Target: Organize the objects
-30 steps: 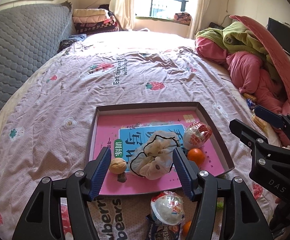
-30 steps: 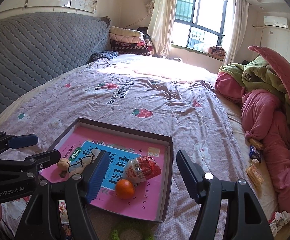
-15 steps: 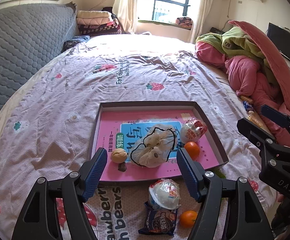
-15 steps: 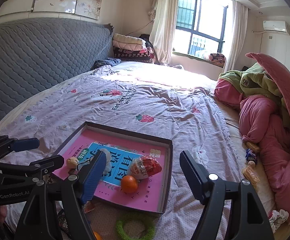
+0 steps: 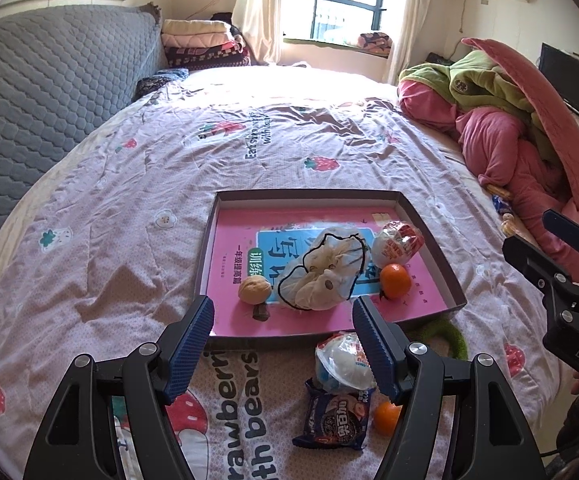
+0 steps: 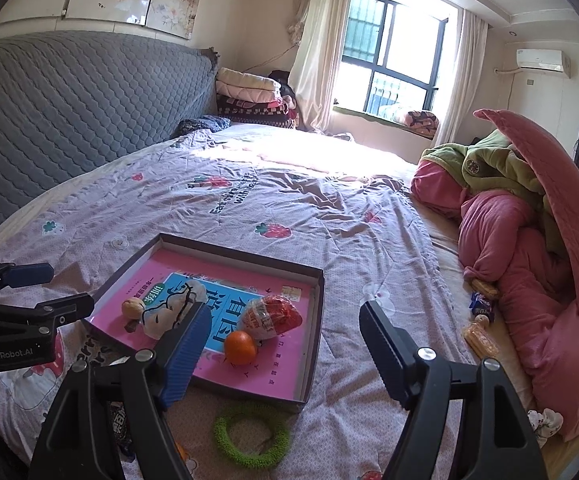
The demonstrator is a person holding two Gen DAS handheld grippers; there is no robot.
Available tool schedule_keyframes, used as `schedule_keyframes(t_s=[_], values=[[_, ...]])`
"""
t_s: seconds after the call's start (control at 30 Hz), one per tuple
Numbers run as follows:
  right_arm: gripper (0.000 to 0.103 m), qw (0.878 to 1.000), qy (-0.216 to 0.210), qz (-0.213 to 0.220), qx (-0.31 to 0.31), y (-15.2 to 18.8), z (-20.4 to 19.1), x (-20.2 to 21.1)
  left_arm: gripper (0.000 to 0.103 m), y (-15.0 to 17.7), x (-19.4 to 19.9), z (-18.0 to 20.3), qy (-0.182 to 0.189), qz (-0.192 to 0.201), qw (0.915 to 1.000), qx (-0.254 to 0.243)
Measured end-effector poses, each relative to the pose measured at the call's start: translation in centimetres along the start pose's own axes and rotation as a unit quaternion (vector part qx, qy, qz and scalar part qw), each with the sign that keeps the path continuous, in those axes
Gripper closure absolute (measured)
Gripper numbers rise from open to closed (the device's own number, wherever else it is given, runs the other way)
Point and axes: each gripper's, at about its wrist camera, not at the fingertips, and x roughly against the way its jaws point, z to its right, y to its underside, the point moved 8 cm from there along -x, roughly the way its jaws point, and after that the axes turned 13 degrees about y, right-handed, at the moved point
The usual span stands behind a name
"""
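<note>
Shallow dark-rimmed cardboard tray [image 5: 209, 256], pink-lined, on the bed: holds walnut, cloth pouch, orange, wrapped snack. Loose items off its near edge await sorting. Left hand-held gripper [image 5: 285, 344] and right hand-held gripper [image 6: 285, 344]: both wide, empty.

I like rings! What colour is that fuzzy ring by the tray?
Bright green. The ring shows best in the right wrist view, lying before the tray.

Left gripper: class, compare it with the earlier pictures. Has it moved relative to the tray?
Yes. The left gripper has pulled back from the tray, uncovering the snack packet.
</note>
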Motion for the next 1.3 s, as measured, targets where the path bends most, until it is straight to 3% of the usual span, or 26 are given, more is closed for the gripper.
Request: schedule_keyframes(t_s=[0.4,0.7,1.3], values=[[0.027,1.0,-0.005,-0.027,0.005,3.6,-0.3,-0.1,0.03,2.3,-0.1,1.2,-0.002,-0.015,0.9998,-0.015],[0.027,0.999,-0.008,-0.031,0.013,4.5,-0.2,0.0,0.03,5.1,-1.8,-0.2,0.002,-0.038,0.9991,0.019],[0.027,0.998,-0.013,-0.051,0.024,6.2,-1.3,-1.2,0.03,6.9,-3.1,0.4,-0.002,-0.057,0.9984,-0.005]])
